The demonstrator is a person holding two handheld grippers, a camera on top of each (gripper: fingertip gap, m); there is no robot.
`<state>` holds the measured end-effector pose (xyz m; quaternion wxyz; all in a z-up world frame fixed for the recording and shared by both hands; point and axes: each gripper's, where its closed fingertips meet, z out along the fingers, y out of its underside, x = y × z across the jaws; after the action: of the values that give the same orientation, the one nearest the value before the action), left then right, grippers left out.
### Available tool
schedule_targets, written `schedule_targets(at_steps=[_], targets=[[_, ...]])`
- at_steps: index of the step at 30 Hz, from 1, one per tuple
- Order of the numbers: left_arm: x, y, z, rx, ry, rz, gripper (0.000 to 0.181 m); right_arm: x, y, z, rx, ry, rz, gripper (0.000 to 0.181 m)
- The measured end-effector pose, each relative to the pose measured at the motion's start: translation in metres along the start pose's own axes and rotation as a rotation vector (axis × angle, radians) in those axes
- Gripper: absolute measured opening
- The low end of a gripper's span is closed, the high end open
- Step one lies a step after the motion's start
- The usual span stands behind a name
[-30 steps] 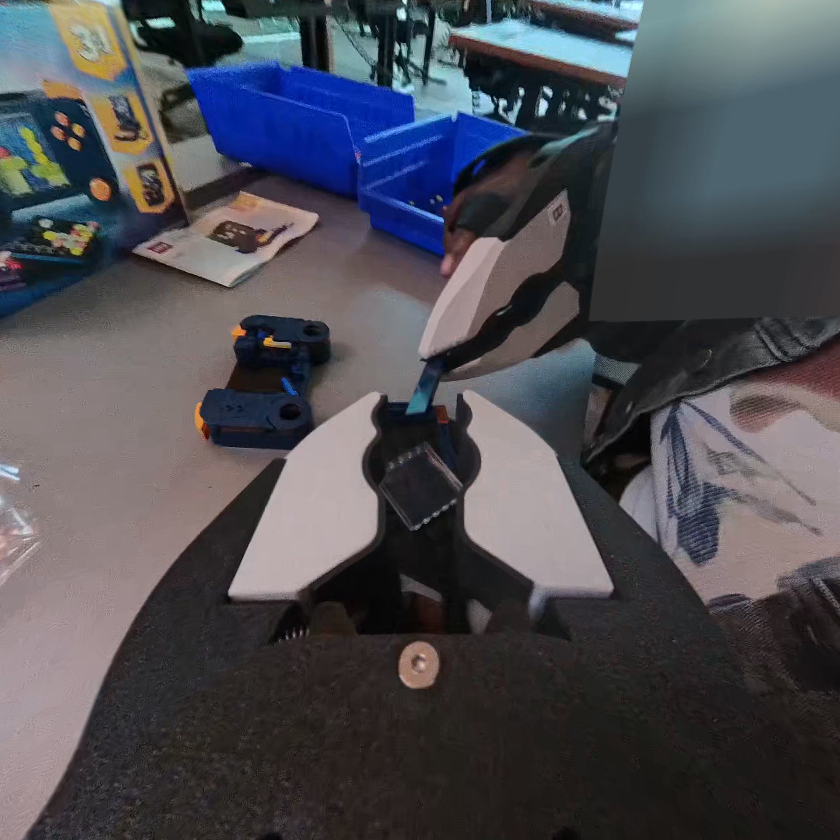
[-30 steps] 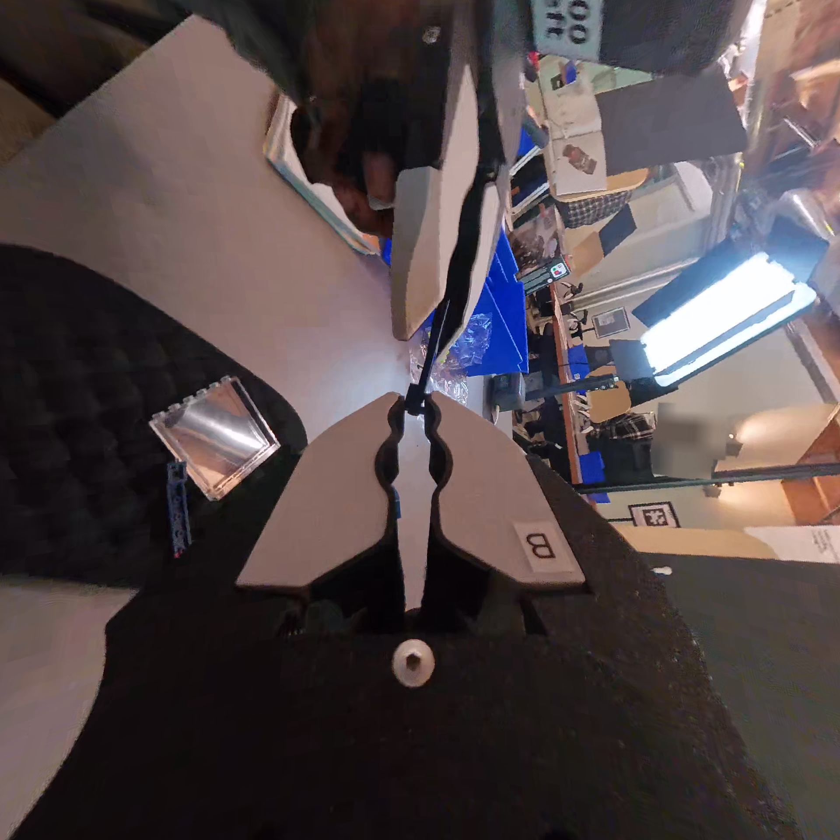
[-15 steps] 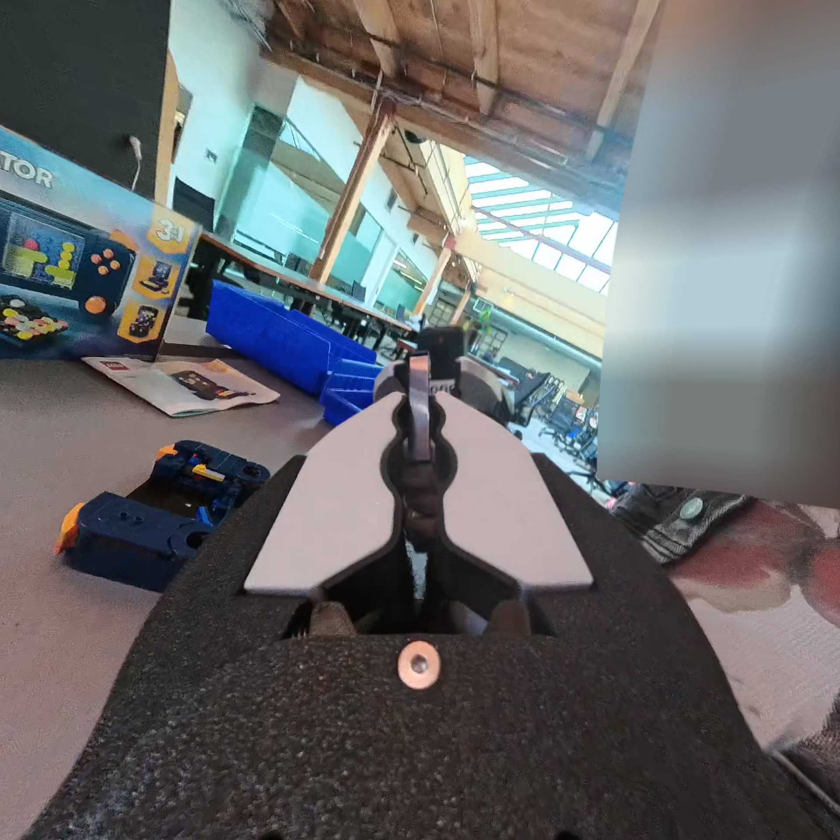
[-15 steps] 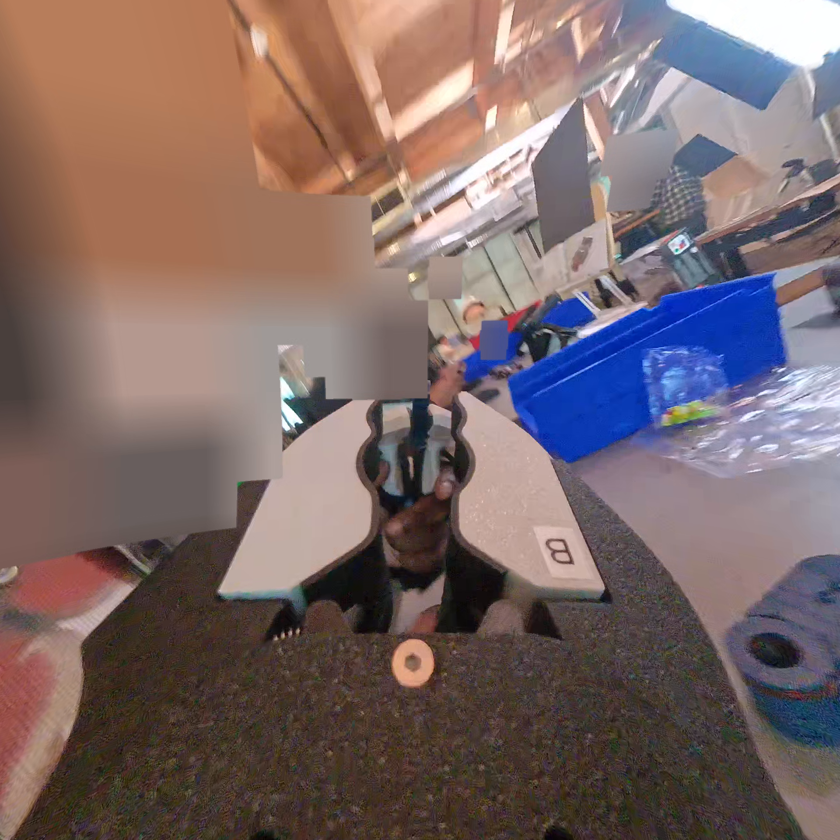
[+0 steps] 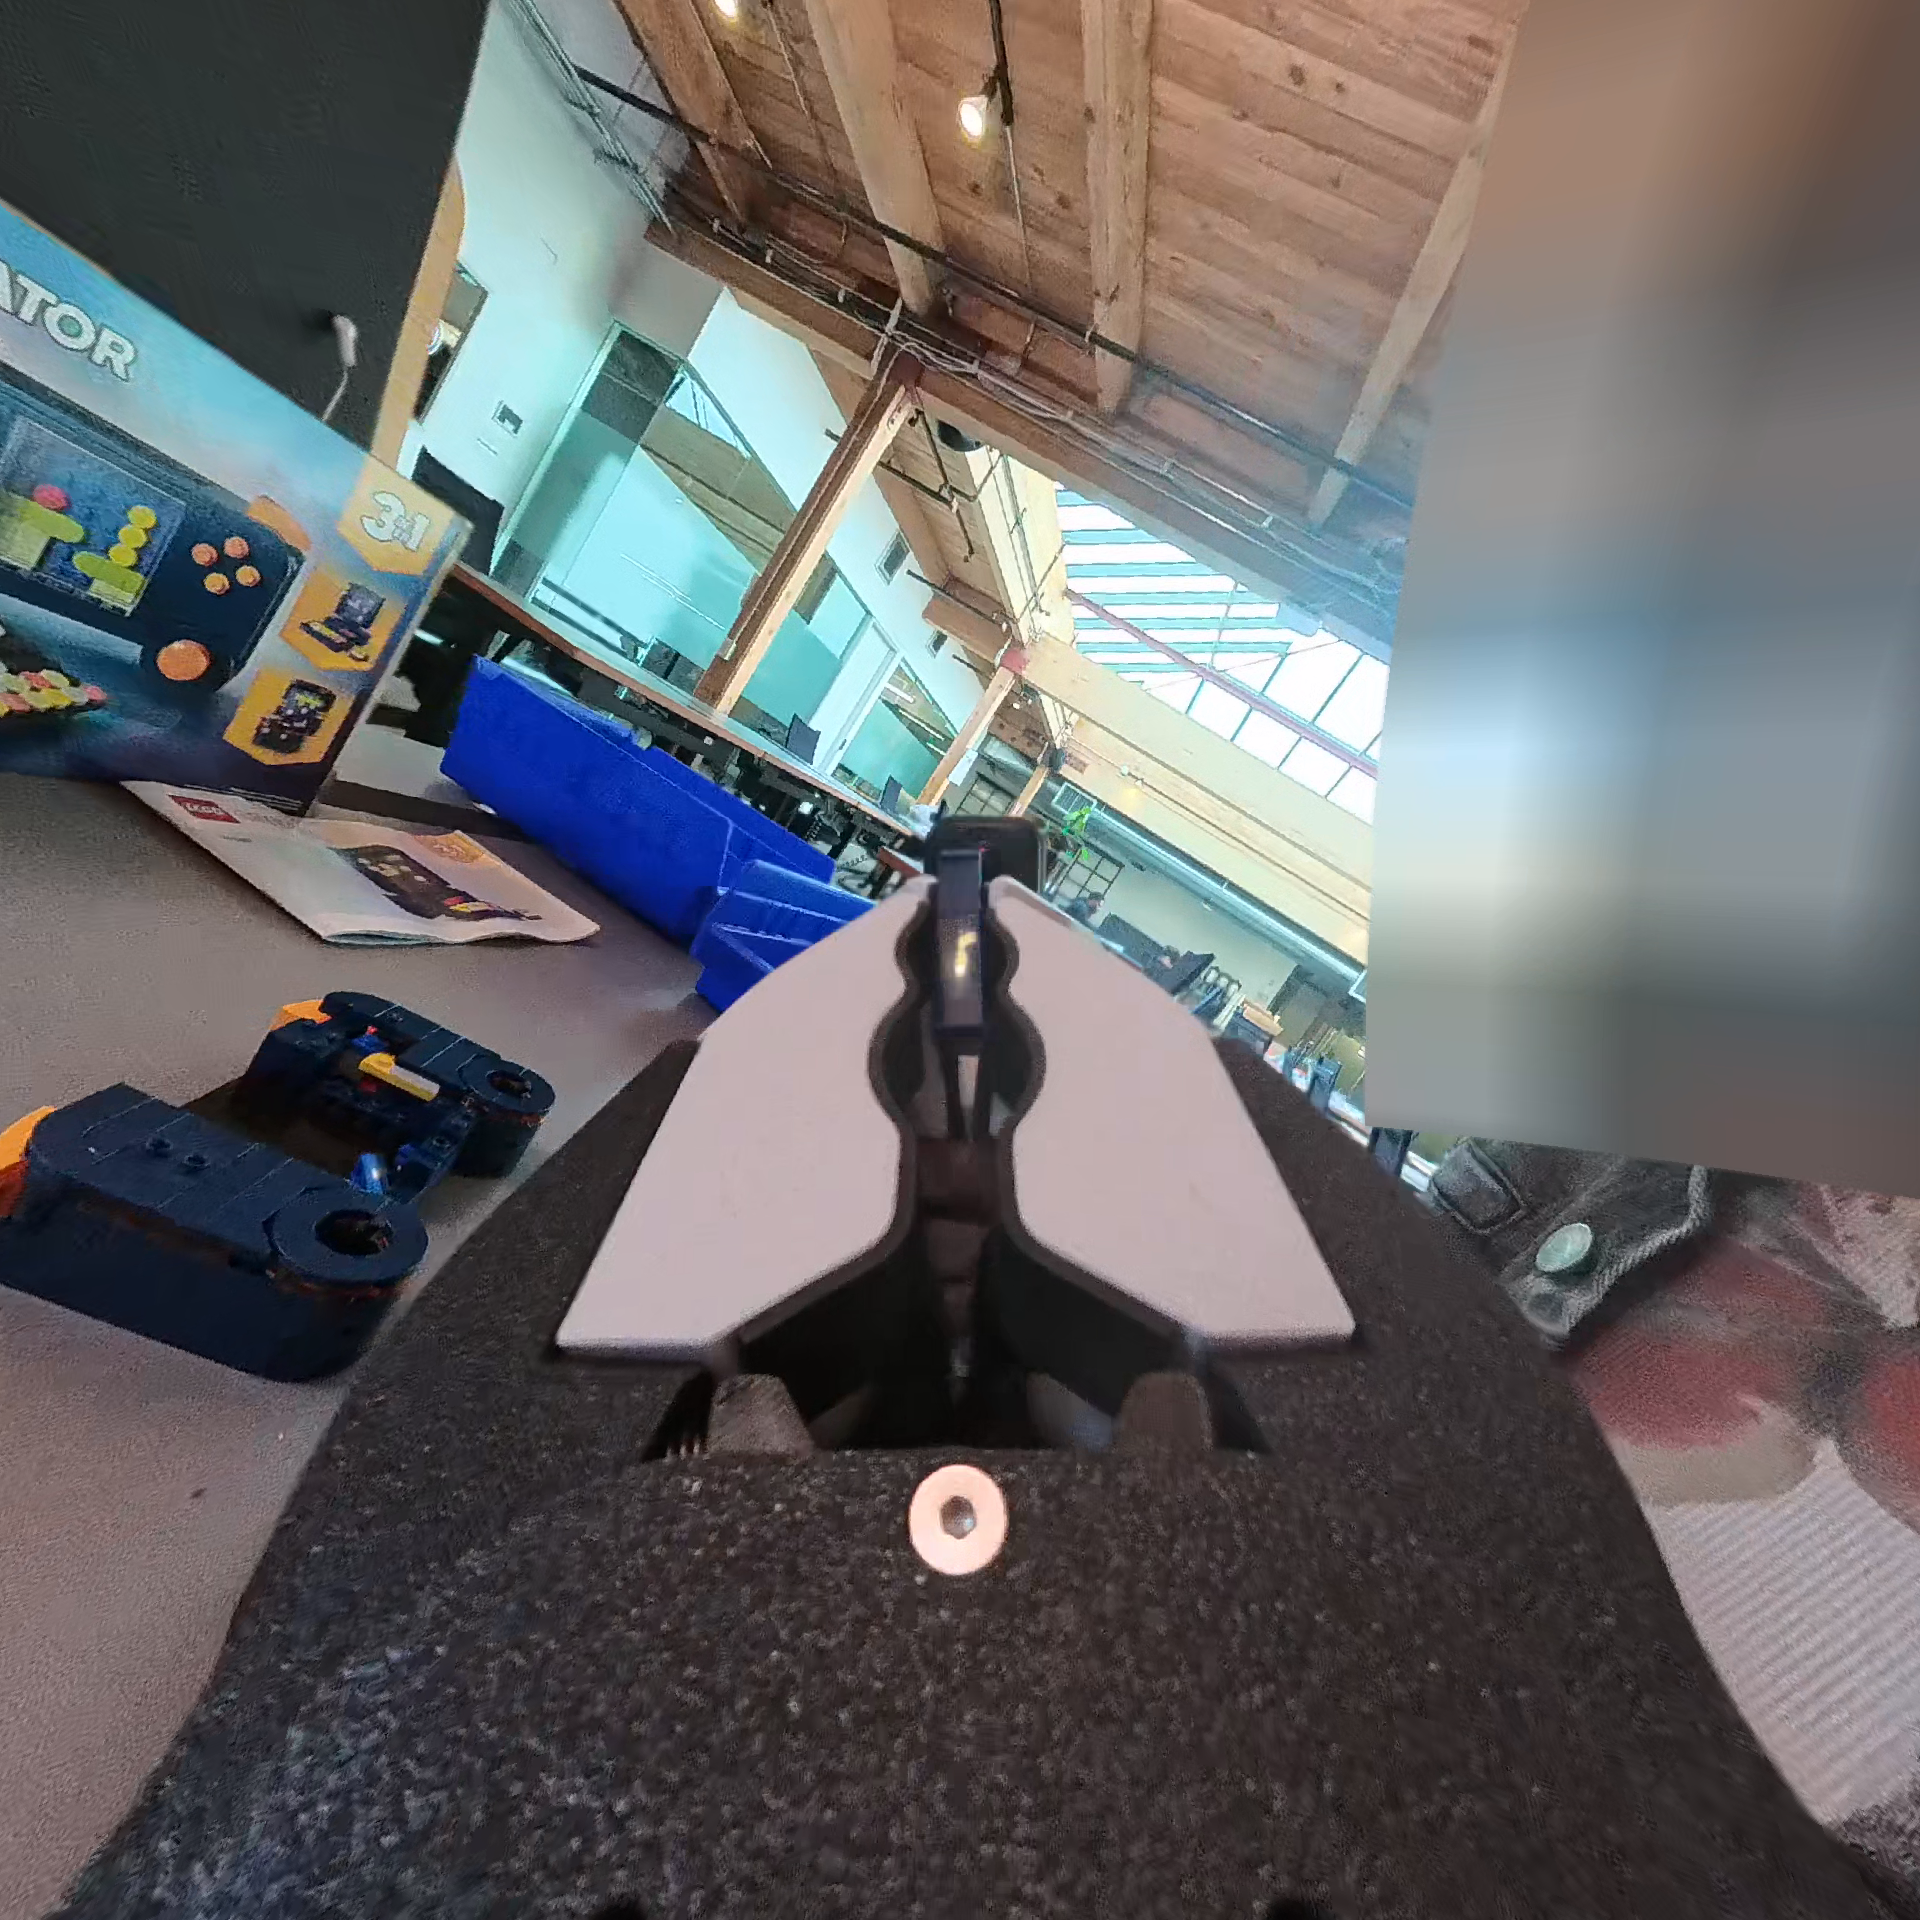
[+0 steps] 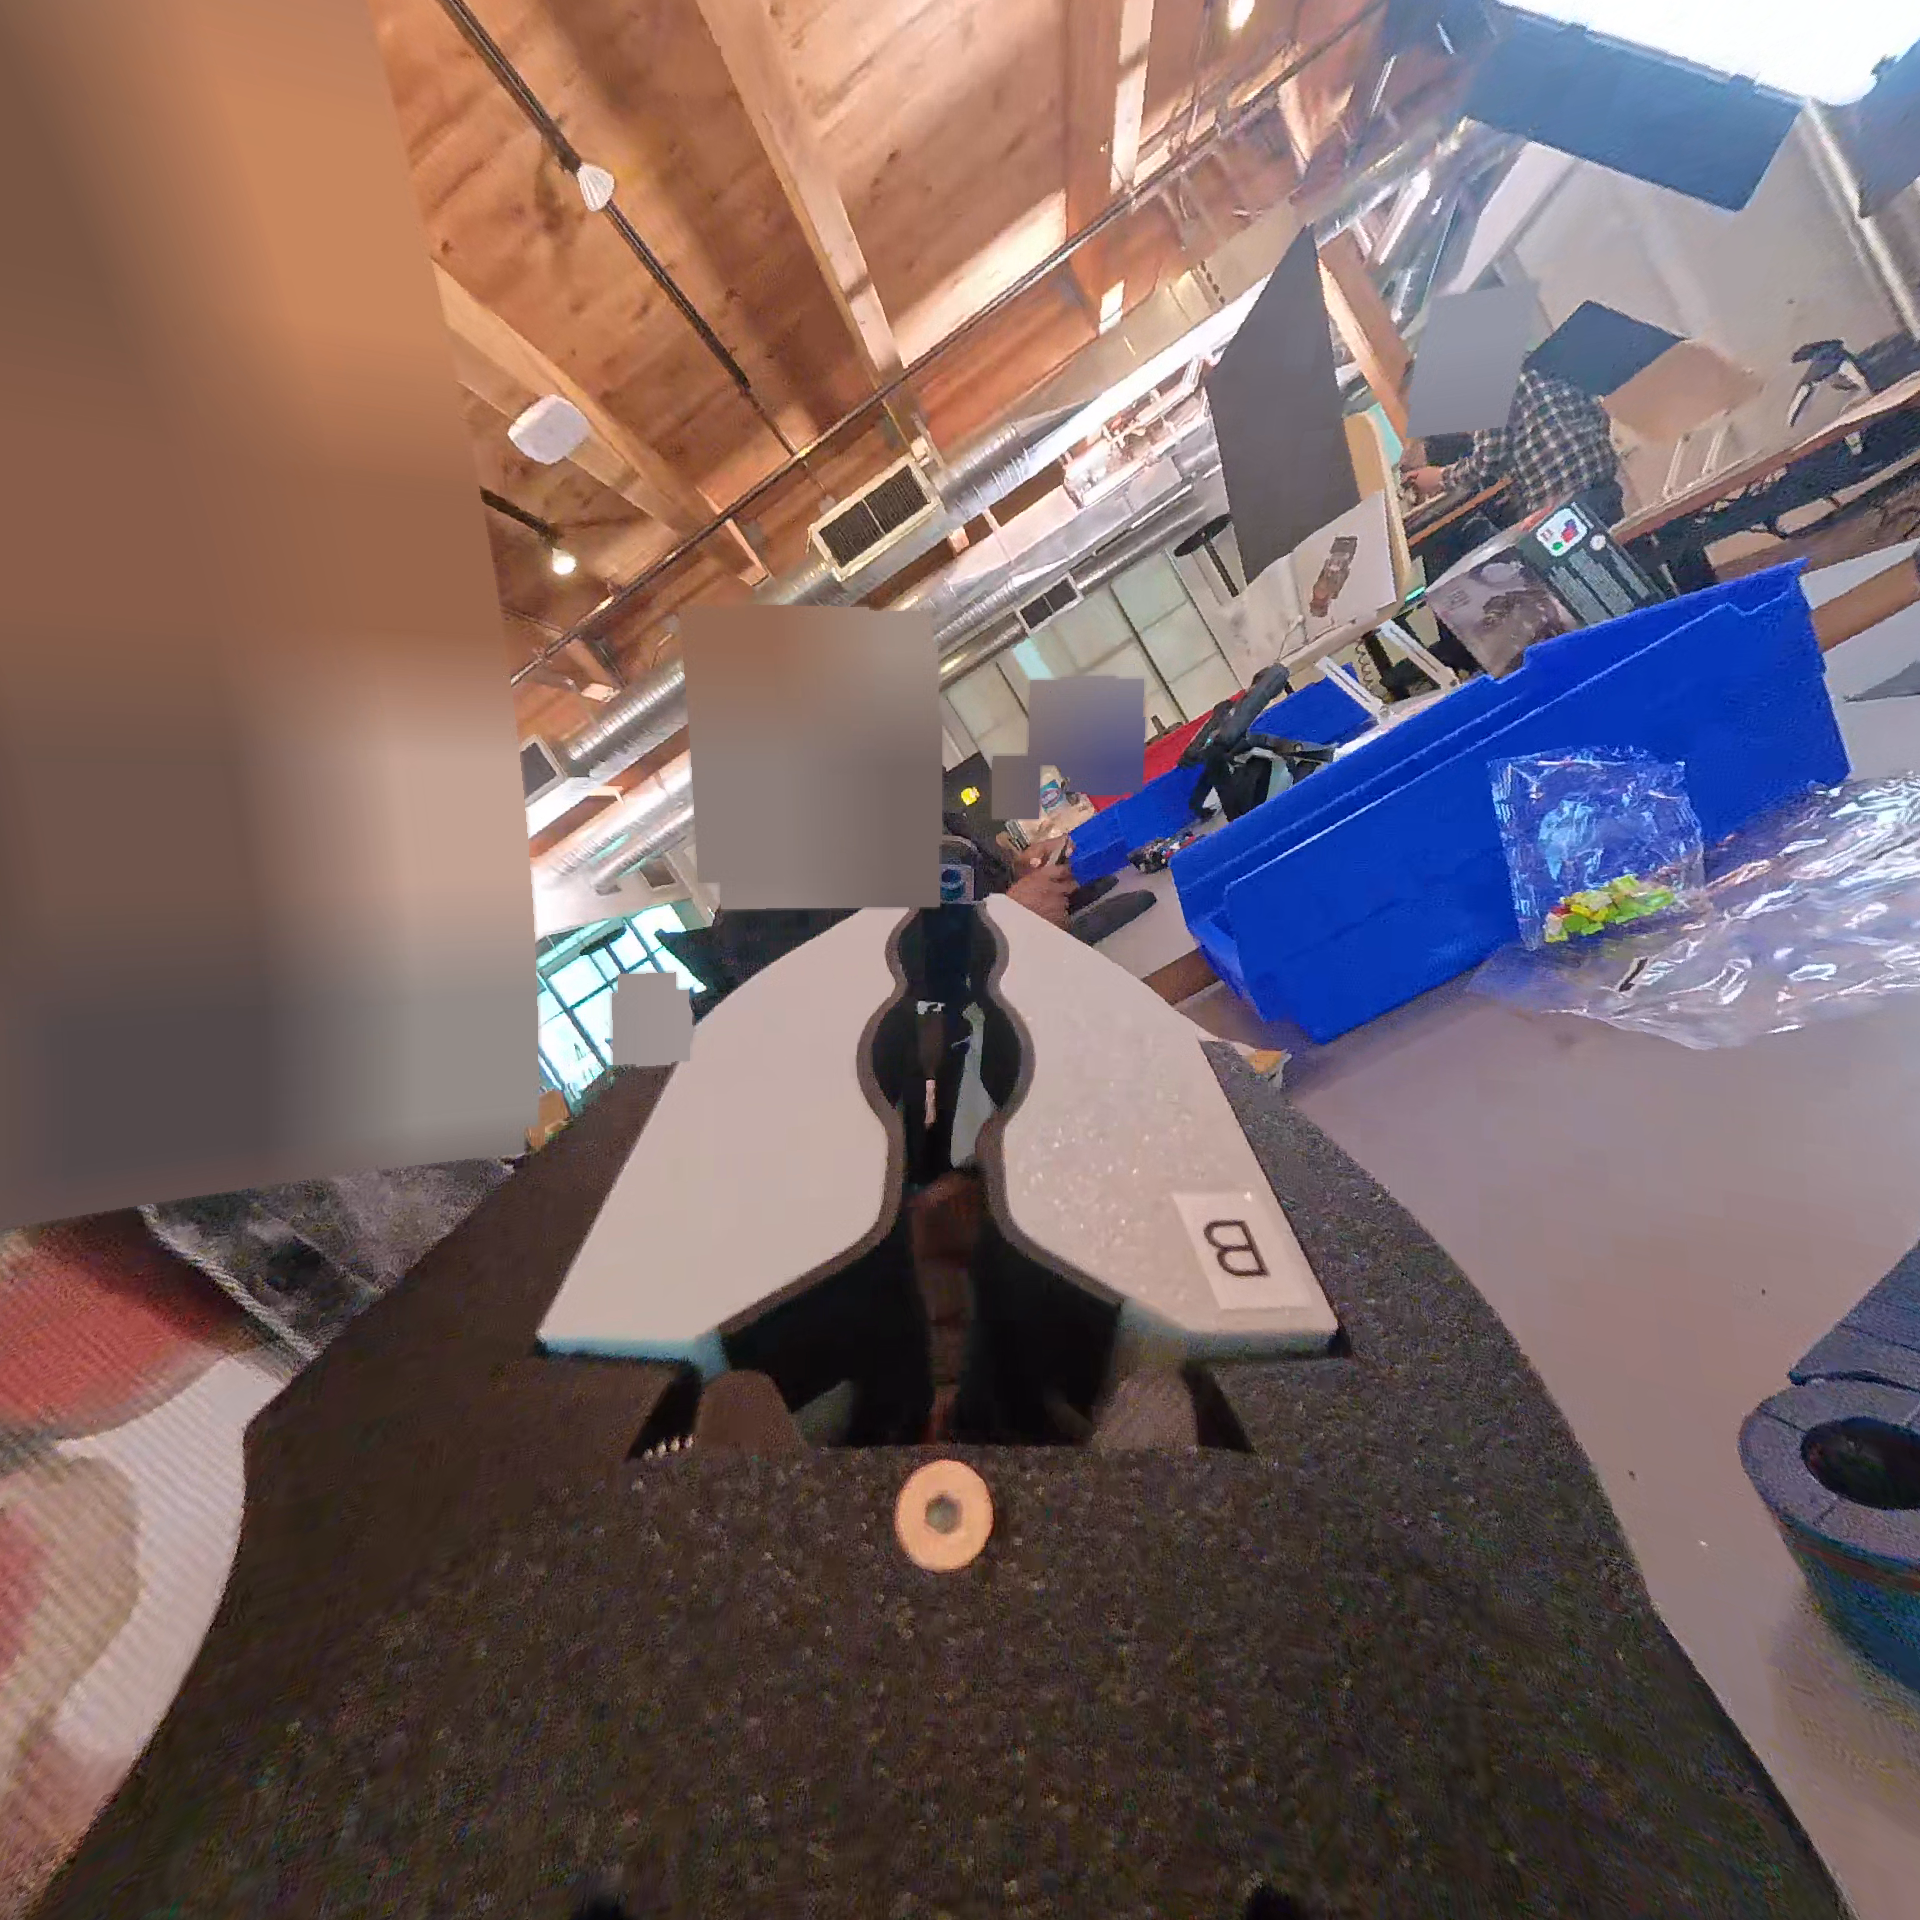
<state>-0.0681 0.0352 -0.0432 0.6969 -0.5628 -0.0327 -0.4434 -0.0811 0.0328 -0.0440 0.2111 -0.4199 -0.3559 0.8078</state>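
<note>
**A:** What has the left gripper (image 5: 957,914) got?

**B:** Its grey fingers (image 5: 790,1122) are almost closed on a thin dark blue strip (image 5: 957,961), glossy, seen edge-on. The strip's long axis runs along the fingers, pointing forward and up past their tips.

**A:** And the right gripper (image 6: 948,925)?

**B:** Nearly closed too, with something narrow and dark (image 6: 940,1049) in the slot. Whether it grips that piece I cannot tell; the tip area is partly behind a blur patch.

**A:** What lies about?

**B:** Left of the left gripper, on the grey table (image 5: 125,997), sits a dark blue brick build (image 5: 239,1184) with orange and yellow bits, apart from the fingers. Farther back lie an instruction booklet (image 5: 384,878), a toy box (image 5: 177,582) cut off by the frame, and blue bins (image 5: 623,810). The right view shows a blue bin (image 6: 1507,831), clear plastic bags (image 6: 1704,935) holding small bricks, and a dark blue round part (image 6: 1849,1496) cut off at the edge.
</note>
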Motion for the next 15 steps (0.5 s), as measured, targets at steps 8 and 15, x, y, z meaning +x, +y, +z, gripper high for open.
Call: schedule_targets(at_steps=[8, 15], targets=[[-0.019, -0.046, -0.054, 0.088, -0.173, 0.123, 0.007, 0.017, -0.024, -0.052, -0.029, 0.148, -0.107, 0.008], [-0.027, -0.032, -0.05, 0.055, -0.246, 0.216, 0.007, 0.016, -0.047, -0.087, -0.187, 0.396, -0.481, 0.008]])
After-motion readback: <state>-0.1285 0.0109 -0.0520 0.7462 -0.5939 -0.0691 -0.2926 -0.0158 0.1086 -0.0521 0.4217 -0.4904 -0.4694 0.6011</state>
